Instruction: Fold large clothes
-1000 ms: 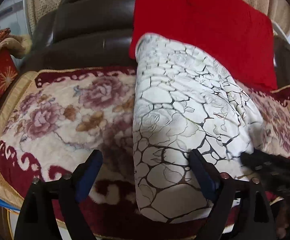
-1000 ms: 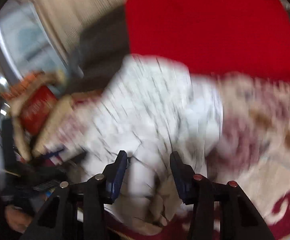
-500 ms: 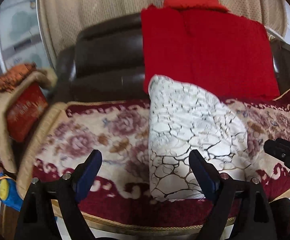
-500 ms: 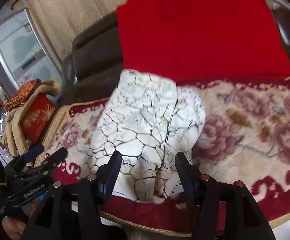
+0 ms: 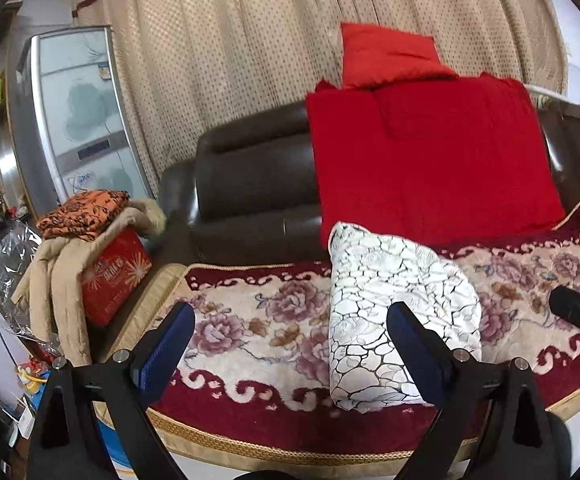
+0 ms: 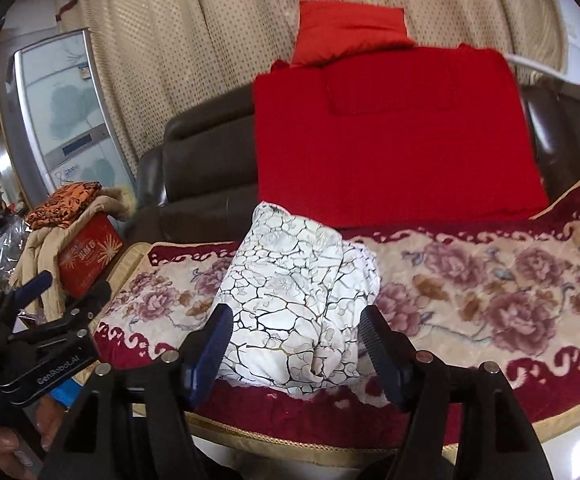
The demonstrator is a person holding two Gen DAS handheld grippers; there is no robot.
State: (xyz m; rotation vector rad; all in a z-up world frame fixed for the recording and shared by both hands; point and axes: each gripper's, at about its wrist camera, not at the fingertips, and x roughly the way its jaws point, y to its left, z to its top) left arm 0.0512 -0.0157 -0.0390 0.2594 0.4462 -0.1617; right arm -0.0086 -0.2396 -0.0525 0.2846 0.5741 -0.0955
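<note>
A brown sofa [image 5: 249,176] draped with a floral cover [image 5: 249,320] fills both views beyond the jaws. On it, ahead of both grippers, lies the folded white crackle-print garment [image 6: 294,296], a red cloth [image 6: 394,136] behind. The left gripper [image 5: 290,340] and right gripper [image 6: 294,340] hang with jaws apart, gripping nothing. The bundle's loose near edge, nearest the right jaws, looks liable to slump and spoil the fold if nudged.

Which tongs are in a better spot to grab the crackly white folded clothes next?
Probably the right tongs. They are open and the folded white garment sits straight ahead between the tips. The left tongs, open too, point mostly at the flowery sofa cover, with the bundle off to their right side.
</note>
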